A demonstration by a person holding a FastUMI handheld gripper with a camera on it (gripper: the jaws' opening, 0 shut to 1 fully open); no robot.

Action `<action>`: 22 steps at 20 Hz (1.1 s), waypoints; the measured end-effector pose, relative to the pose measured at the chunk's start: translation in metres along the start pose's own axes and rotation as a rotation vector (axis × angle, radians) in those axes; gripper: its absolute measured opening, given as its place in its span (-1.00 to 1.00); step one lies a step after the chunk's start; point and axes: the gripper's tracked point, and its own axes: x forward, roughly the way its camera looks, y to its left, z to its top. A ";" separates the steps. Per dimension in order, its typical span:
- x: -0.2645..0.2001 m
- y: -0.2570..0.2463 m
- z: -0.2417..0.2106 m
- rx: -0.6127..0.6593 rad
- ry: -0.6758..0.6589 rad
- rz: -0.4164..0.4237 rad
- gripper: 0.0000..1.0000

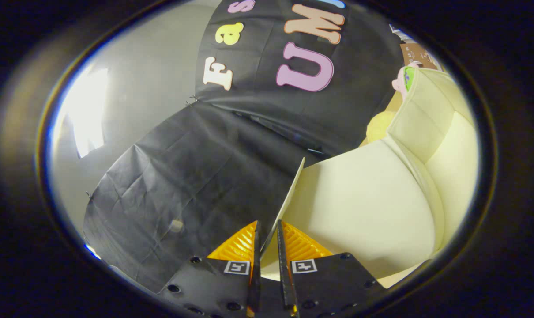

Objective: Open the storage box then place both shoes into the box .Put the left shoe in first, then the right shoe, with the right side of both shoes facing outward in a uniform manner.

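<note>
Item 1 — gripper [267, 240]: two orange ribbed fingers [236, 245] nearly closed, pinching a thin cream panel edge-on between them; both pads appear to press it, so judged grasping the lid.

Item 2 — storage box lid [289, 198]: thin flap, running from betw. the fingers up and ahead, tilted; held by its free edge, prob. because that edge gives the most leverage for swinging it off the box; judged step = opening, partway.

Item 3 — storage box [368, 207]: cream-white body, just ahead and to the right of the fingers, touching the lid along its far side; curved wall [430, 115] rises beyond at right; interior not clearly readable.

Item 4 — shoes: cannot tell where; a pale yellow rounded thing [379, 126] sits beyond the box, id. uncertain; pink-and-green object [404, 79] farther beyond, too small to name.

Item 5 — black cloth [196, 176]: booth backing, ahead and left of fingers; creased; grey wall [152, 75] beyond it.

Risk, as judged: thin edge could slip from the pinch if the lid swings too fast; shoes not yet placed.
</note>
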 end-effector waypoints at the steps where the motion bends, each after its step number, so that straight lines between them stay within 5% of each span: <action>1: 0.000 -0.010 -0.004 -0.033 0.013 -0.033 0.04; 7: -0.012 -0.050 0.010 -0.210 0.054 -0.175 0.99; 16: -0.086 -0.092 0.124 -0.651 -0.080 -0.500 0.99; 22: -0.148 -0.102 0.194 -0.763 -0.187 -0.657 1.00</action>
